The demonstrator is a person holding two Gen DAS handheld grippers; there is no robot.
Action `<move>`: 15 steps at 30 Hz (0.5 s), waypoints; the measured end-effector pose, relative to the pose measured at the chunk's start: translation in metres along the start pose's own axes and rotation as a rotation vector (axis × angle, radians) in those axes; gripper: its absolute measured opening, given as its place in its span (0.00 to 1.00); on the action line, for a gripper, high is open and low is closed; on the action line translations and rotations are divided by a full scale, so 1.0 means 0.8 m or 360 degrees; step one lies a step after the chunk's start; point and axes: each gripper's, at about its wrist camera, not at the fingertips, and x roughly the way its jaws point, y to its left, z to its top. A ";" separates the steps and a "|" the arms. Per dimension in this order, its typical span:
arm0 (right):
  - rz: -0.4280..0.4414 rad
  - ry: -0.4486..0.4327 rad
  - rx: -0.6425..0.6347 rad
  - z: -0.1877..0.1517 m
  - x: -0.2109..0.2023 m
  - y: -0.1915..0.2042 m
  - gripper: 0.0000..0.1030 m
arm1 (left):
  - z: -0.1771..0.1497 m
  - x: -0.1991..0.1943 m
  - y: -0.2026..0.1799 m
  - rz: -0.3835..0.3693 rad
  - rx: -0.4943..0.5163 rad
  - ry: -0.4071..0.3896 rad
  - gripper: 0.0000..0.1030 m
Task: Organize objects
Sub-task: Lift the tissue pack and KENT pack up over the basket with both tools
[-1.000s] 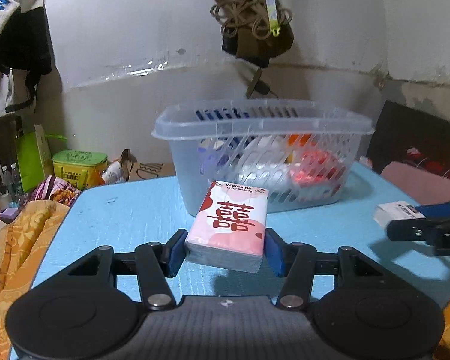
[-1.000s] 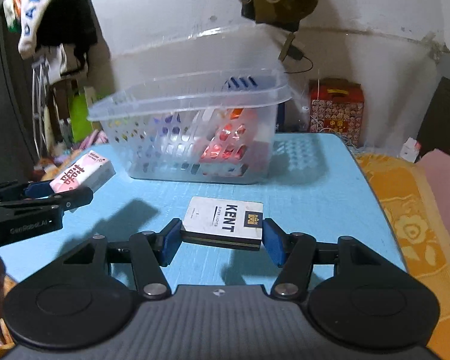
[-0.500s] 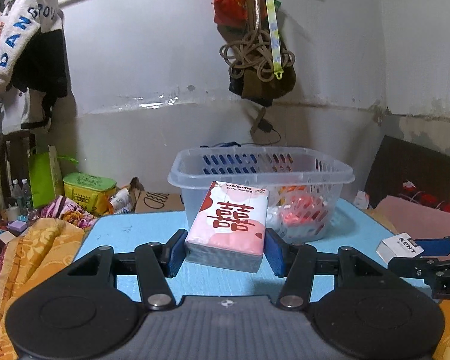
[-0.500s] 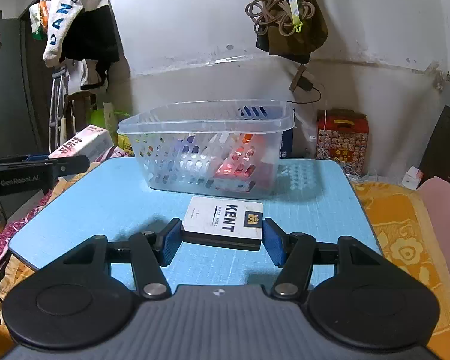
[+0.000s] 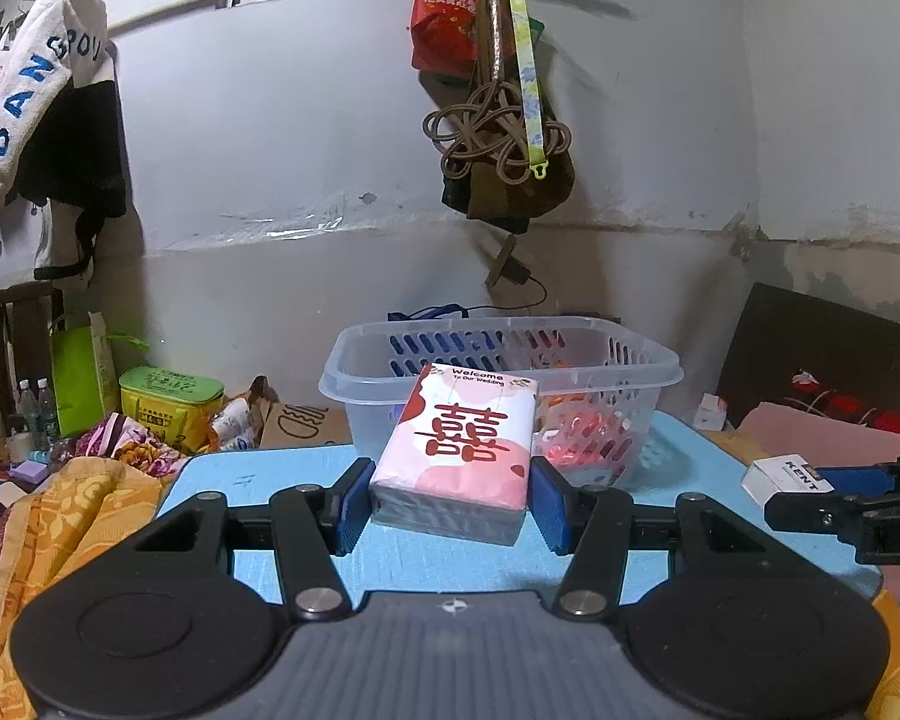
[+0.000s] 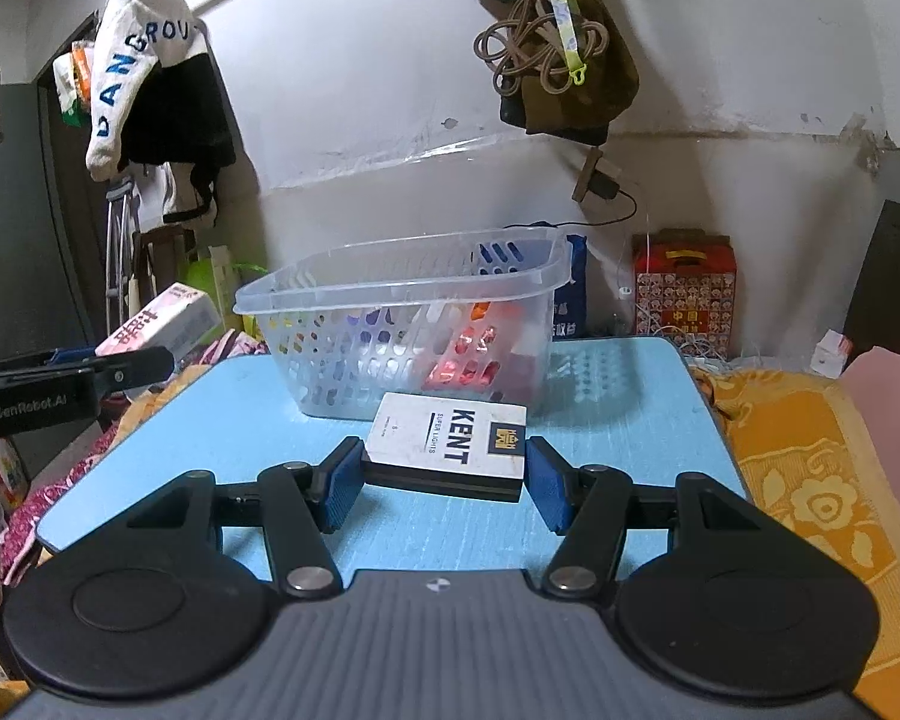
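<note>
My left gripper (image 5: 450, 501) is shut on a pink and white tissue pack (image 5: 459, 450) with red characters, held above the near edge of the blue table (image 5: 258, 468). My right gripper (image 6: 444, 480) is shut on a white KENT cigarette box (image 6: 450, 438), held above the table (image 6: 210, 420). A clear plastic basket (image 5: 618, 360) with several items inside stands at the table's far side; it also shows in the right wrist view (image 6: 402, 276). The tissue pack also shows in the right wrist view (image 6: 162, 318), and the KENT box in the left wrist view (image 5: 786, 477).
An orange patterned blanket (image 6: 810, 480) lies right of the table and another (image 5: 60, 510) on its left. A green tin (image 5: 168, 396), bottles and clutter sit on the floor at left. A red gift box (image 6: 684, 294) stands by the wall. Bags and cords (image 5: 498, 138) hang above the basket.
Both grippers have pulled back and risen away from the basket, each still holding its item. The basket now looks smaller and farther.
</note>
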 end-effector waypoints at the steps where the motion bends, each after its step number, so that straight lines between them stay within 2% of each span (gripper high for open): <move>1: 0.0001 -0.0006 -0.0002 0.001 -0.001 0.000 0.59 | 0.000 -0.001 0.001 -0.0002 -0.0003 -0.0003 0.56; 8: -0.0001 -0.0100 -0.0003 0.020 -0.001 -0.003 0.60 | 0.011 -0.002 0.011 0.0000 -0.0050 -0.0035 0.56; 12: -0.0017 -0.0181 -0.0035 0.057 0.018 -0.003 0.60 | 0.037 0.014 0.020 -0.0025 -0.0137 -0.0054 0.56; 15: -0.0063 -0.0211 -0.0086 0.093 0.049 0.002 0.59 | 0.067 0.046 0.024 -0.0064 -0.0196 -0.0033 0.56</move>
